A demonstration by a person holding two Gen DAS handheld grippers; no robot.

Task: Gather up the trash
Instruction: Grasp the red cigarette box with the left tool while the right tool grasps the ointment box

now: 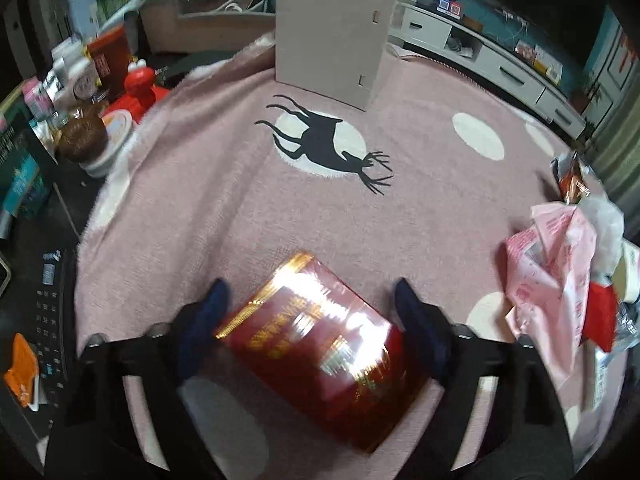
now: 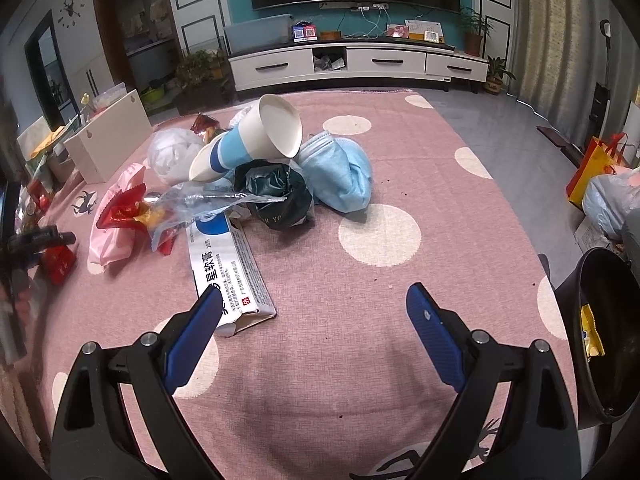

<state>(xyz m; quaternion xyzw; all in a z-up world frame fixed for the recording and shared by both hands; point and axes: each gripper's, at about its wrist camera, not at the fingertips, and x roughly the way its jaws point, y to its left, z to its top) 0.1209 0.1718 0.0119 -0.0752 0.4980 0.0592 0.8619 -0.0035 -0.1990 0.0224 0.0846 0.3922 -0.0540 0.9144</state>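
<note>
A glossy red box with gold print (image 1: 320, 340) lies tilted on the pink dotted blanket (image 1: 240, 200). My left gripper (image 1: 312, 300) is around it, with a blue pad touching each side. The same box (image 2: 60, 260) shows small at the far left of the right wrist view. My right gripper (image 2: 316, 304) hovers open over the blanket, with nothing between its fingers. Ahead of it is a trash pile: a white ointment carton (image 2: 228, 264) beside the left fingertip, a paper cup (image 2: 256, 136), a blue face mask (image 2: 344, 176), a dark green bag (image 2: 280, 196), and pink and red wrappers (image 2: 116, 216).
A black bin (image 2: 600, 340) with a yellow scrap inside stands off the blanket's right edge. A beige cardboard box (image 1: 332, 36) stands at the blanket's far side. Cluttered items and a red toy (image 1: 138, 84) crowd the left edge. A TV cabinet (image 2: 340, 64) is beyond.
</note>
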